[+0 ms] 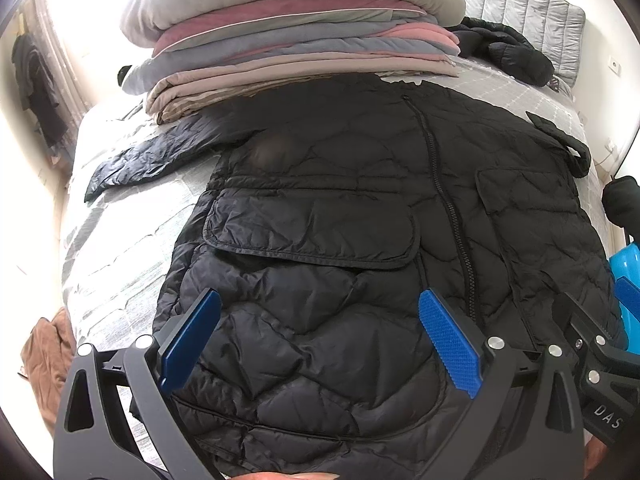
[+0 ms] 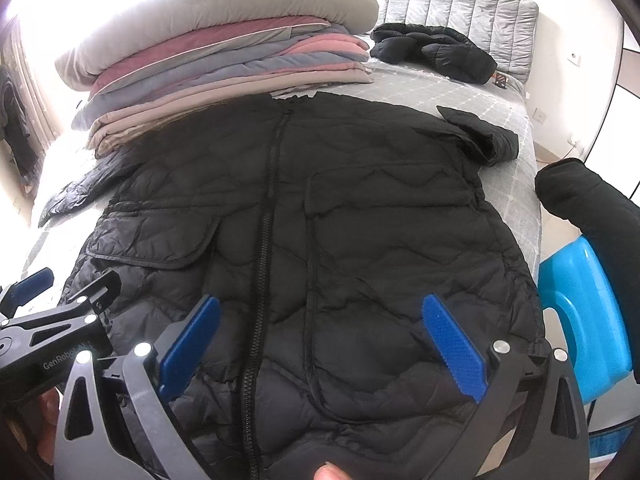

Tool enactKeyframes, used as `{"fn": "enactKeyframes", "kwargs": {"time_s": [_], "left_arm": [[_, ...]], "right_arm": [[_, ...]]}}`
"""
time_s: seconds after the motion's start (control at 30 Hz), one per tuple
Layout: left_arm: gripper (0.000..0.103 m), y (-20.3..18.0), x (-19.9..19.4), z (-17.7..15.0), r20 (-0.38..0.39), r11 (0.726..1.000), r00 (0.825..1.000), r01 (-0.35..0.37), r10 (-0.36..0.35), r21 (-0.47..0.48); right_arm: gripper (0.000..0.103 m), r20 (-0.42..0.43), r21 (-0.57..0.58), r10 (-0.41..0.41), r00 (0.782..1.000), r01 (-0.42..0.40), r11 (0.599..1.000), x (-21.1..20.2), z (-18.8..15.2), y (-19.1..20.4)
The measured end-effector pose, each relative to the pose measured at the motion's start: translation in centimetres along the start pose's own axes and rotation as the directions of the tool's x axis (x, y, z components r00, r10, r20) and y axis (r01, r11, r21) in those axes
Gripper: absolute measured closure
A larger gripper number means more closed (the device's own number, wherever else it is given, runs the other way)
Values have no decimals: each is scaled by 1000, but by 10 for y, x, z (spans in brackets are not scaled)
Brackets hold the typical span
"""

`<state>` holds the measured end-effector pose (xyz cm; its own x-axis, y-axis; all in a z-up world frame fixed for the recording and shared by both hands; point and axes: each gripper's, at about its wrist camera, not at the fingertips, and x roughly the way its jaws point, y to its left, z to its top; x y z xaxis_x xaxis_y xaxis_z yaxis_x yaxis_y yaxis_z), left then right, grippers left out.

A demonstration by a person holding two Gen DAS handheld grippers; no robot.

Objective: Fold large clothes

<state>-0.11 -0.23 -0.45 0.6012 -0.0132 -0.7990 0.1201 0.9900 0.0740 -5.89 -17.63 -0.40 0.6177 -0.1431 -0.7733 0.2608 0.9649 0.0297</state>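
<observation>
1. Grey checked bedding on the bed (image 1: pixel 120 216) is carrying a stack of folded blankets (image 1: pixel 280 40) at the far end.
2. A black quilted jacket (image 1: pixel 360 220) is lying flat, zipped, front up, across the bed.
3. The left gripper (image 1: pixel 320 336) is hovering over the hem, fingers spread, gripping nothing.
4. The right gripper (image 2: pixel 320 340) is hovering alongside, likewise spread and empty.

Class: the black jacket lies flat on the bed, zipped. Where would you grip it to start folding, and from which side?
Grip the left sleeve, coming in from the left. It lies spread out past the jacket body on the bed, so its thin edge is free to pinch and carry across the zipper.
</observation>
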Motion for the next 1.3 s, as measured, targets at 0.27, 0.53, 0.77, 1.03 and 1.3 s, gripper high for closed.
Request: {"fn": "enactKeyframes", "kwargs": {"time_s": [0.27, 0.53, 0.77, 1.03, 1.3], "left_arm": [[7, 1, 1, 0, -4, 1000, 1000, 1, -1, 0], [7, 2, 2, 0, -4, 1000, 1000, 0, 0, 0], [7, 1, 1, 0, -5, 1000, 1000, 1, -1, 1], [7, 1, 2, 0, -6, 1000, 1000, 1, -1, 0], [7, 1, 1, 0, -5, 1000, 1000, 0, 0, 1]], "right_arm": [[5, 0, 0, 0, 1000, 0, 1000, 0, 0, 1], [5, 0, 0, -2, 1000, 2, 1000, 0, 0, 1], [5, -1, 1, -2, 1000, 2, 1000, 0, 0, 1], [5, 0, 1, -4, 1000, 4, 1000, 1, 0, 0], [5, 0, 4, -7, 1000, 7, 1000, 2, 0, -3]]}}
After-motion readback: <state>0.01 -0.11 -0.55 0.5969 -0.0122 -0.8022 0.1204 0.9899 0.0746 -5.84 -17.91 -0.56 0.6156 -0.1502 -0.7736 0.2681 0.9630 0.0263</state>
